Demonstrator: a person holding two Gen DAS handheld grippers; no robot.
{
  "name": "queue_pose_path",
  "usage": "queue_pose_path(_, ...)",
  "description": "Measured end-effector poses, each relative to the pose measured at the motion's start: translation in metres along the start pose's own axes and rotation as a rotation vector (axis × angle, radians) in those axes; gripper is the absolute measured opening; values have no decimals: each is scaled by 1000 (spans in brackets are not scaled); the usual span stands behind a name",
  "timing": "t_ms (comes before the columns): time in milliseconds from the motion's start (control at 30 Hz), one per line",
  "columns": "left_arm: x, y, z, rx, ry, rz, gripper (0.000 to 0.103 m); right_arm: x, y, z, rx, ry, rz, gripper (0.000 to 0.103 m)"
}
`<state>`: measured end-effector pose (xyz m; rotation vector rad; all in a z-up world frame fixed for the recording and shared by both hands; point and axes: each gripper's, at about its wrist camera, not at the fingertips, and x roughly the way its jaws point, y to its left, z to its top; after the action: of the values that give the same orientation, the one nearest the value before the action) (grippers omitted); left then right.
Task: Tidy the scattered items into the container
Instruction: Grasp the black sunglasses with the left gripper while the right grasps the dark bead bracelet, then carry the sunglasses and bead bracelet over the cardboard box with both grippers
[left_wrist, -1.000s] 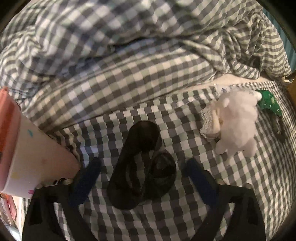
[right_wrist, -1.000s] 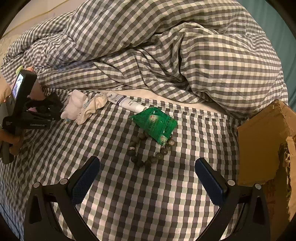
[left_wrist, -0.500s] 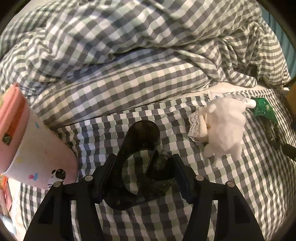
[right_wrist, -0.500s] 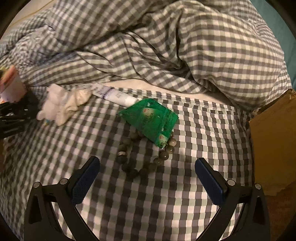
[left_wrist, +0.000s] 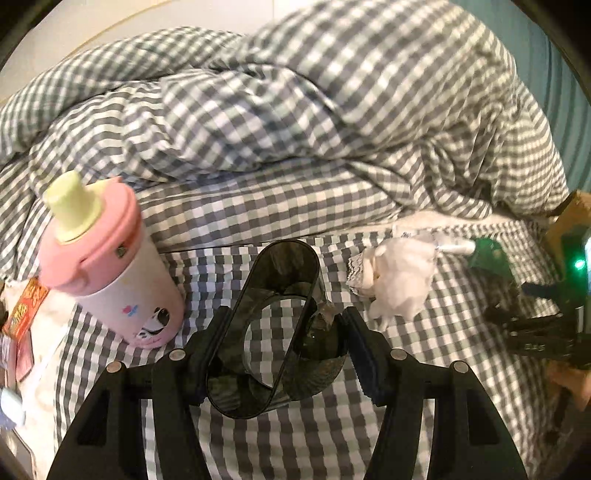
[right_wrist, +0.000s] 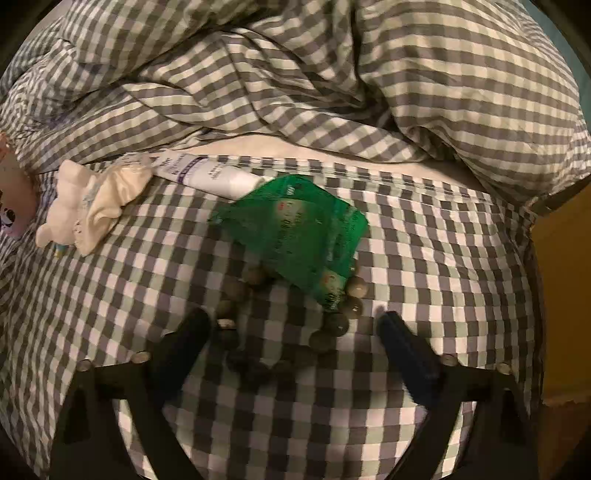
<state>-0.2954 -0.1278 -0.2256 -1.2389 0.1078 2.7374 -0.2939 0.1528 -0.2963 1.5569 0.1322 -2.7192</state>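
At the far left of the left wrist view lies a flat red-and-orange packet (left_wrist: 27, 308) whose yellow print is too blurred to read. Right of it a pink-lidded white plastic cup with a pale yellow spout (left_wrist: 107, 266) leans on the grey-and-white checked bedsheet (left_wrist: 332, 435), showing small cartoon prints but no legible words. At lower centre the left gripper (left_wrist: 284, 354) pinches a dark translucent plastic clip-like holder (left_wrist: 273, 332) between its pads. Further right sits a white fluffy toy with lace trim (left_wrist: 399, 280). In the right wrist view the same toy is at centre left, then a white tube with a purple band (right_wrist: 207, 173), its lettering unreadable, touching a crinkled green foil sachet (right_wrist: 295, 229) bearing a red-and-white emblem. The sachet overlaps a loop of dull brown-green beads (right_wrist: 332, 321). The right gripper (right_wrist: 295, 332) has just been closing, its jaws spread either side of the beads, apparently not touching. A brown cardboard box (right_wrist: 561, 288) fills the right edge.
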Motion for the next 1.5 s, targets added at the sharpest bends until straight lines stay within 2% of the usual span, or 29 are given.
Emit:
queue_pose_path(67,-9,0,-4,-16,-9,7,62,-3,5,1,-14,-2,6,66)
queue_pose_path(100,-12,1,-5,-25,-12,5,62,-4,8,1,-19,0,13,62)
queue_pose_path(267,-27,0,-10,-58,-32,3,62,-9,14,0,-22,8,52,25)
queue_pose_path(567,-57,-2,-16,-93,-67,2,62,-24,2,-8,7,17,126,22)
queue_pose_path(633,-60,-4,-17,-96,-71,2,62,-32,0,-14,6,7,135,11)
queue_pose_path(833,-69,-8,-21,-132,-72,9,62,-51,-4,-28,7,3,144,11)
queue_pose_path(1067,-89,-14,-28,-158,-84,-5,62,-67,-13,-35,34,-26,208,11)
queue_pose_path(1500,-141,-33,-39,-181,-135,14,62,-135,-22,-60,6,-121,237,11)
